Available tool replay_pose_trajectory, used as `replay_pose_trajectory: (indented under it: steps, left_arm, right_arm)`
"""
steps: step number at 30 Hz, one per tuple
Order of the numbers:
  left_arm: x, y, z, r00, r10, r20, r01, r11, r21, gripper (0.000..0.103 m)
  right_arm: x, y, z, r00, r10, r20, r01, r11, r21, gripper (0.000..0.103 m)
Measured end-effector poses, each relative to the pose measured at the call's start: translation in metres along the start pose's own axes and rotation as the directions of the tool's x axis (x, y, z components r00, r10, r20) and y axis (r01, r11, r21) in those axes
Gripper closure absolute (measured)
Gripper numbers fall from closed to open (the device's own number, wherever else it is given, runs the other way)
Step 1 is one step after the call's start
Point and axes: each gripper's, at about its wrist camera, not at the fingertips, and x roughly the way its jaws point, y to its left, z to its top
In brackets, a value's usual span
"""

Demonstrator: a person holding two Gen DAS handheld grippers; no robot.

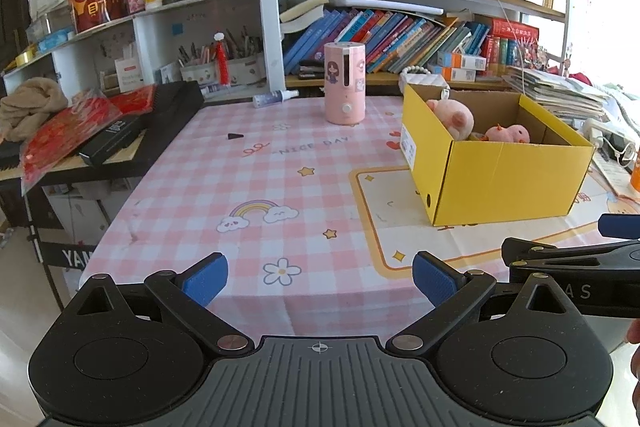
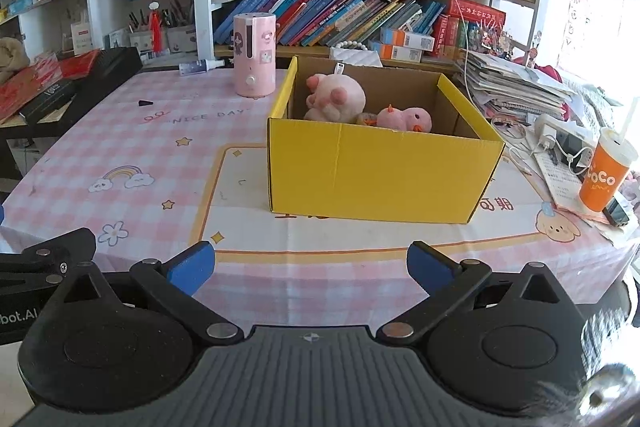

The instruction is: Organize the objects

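Note:
A yellow cardboard box (image 2: 380, 175) stands open on the pink checked tablecloth (image 2: 120, 147), right of the middle. Inside it lie a pale pink plush pig (image 2: 340, 99) and a smaller pink plush toy (image 2: 404, 119). The same box (image 1: 492, 175) with both toys shows at the right of the left wrist view. My right gripper (image 2: 310, 271) hangs open over the table's near edge, short of the box, with nothing between its blue pads. My left gripper (image 1: 320, 279) is open and empty too, left of the box.
A pink cylindrical humidifier (image 2: 255, 55) stands behind the box, with a small spray bottle (image 2: 198, 67) and a tiny black piece (image 2: 145, 103) near it. An orange drink cup (image 2: 608, 175), cables and stacked papers (image 2: 516, 83) crowd the right. A black keyboard (image 1: 152, 131) flanks the left; bookshelves stand behind.

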Motion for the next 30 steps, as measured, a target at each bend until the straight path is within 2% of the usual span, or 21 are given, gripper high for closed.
replay_pose_trajectory:
  steps: [10, 30]
  left_arm:
    - [0.0049, -0.0038, -0.0002, 0.999, 0.032, -0.017, -0.032, 0.999, -0.018, 0.003]
    - [0.0099, -0.0085, 0.0022, 0.998, 0.047, -0.034, -0.047, 0.999, -0.017, 0.003]
  right_arm:
    - [0.0042, 0.0016, -0.0002, 0.999, -0.051, -0.017, 0.052, 0.998, 0.026, 0.0]
    - [0.0081, 0.0001, -0.0019, 0.994, -0.108, -0.034, 0.109, 0.992, 0.056, 0.0]
